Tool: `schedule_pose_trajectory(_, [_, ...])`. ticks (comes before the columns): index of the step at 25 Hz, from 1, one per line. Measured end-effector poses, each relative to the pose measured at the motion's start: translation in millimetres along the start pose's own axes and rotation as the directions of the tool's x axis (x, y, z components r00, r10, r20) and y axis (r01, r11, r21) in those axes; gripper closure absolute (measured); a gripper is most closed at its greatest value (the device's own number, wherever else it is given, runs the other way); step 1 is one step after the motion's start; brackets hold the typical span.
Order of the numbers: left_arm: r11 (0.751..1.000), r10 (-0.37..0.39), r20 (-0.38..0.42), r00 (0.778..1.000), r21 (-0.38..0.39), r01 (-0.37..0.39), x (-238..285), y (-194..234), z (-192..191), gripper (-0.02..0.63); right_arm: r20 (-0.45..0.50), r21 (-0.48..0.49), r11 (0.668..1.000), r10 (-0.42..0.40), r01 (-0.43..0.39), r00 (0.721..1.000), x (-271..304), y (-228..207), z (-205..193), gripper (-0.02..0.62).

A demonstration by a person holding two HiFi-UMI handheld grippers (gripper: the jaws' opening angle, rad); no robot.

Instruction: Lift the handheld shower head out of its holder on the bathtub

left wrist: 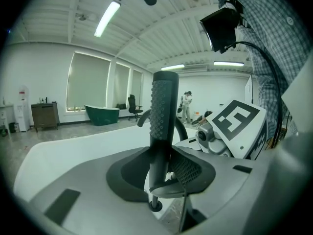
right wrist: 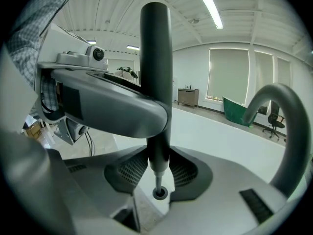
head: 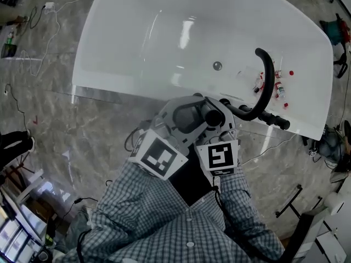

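The left tongs [left wrist: 164, 173] are clamped on the handheld shower head [left wrist: 164, 111], a slim black wand standing upright, its dotted face turned to the left gripper's camera. The right tongs [right wrist: 159, 168] are closed on the same wand lower down, the ribbed pads pressing its smooth sides. Seen from the right gripper view, the left gripper's grey body crosses the wand just above. Below both grips the wand narrows to a thin stem that runs down to a dark ring-shaped holder [right wrist: 159, 193] on the tub's edge. Whether the stem has cleared the ring cannot be told.

From the head view the two grippers sit side by side at the near rim of the white bathtub [head: 164, 32], their marker cubes [head: 160, 158] facing up and the wand's dark round top showing between them. A black curved spout [head: 267, 75] arches from the same rim, just to the person's right, out over the basin. A few small red-capped bottles [head: 277, 86] lie inside the tub beneath the spout, near the round drain [head: 218, 66].

The person's checked shirt [head: 181, 223] fills the lower frame. The tub stands on a grey marbled floor [head: 82, 125] strung with thin cables. Far across the hall, by tall windows, a green bathtub [left wrist: 101, 114] stands, and people are in the distance.
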State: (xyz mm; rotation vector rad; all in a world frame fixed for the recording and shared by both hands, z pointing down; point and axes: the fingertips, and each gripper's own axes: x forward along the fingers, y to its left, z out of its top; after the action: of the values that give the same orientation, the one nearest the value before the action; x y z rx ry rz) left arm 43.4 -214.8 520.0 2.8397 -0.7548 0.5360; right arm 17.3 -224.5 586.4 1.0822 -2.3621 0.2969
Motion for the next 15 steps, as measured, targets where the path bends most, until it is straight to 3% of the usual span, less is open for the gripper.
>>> schedule_pose_trajectory(6, [1.000, -0.003, 0.019, 1.000, -0.002, 0.003, -19, -8, 31, 0.486, 0.012, -0.004, 1.000, -0.011, 0.011, 1.000, -24, 5, 28, 0.466])
schedule_pose_trajectory(15, [0.998, -0.002, 0.028, 1.000, 0.055, 0.001, -41, -24, 79, 0.486, 0.040, -0.016, 1.000, -0.023, 0.023, 0.999, -60, 8, 70, 0.466])
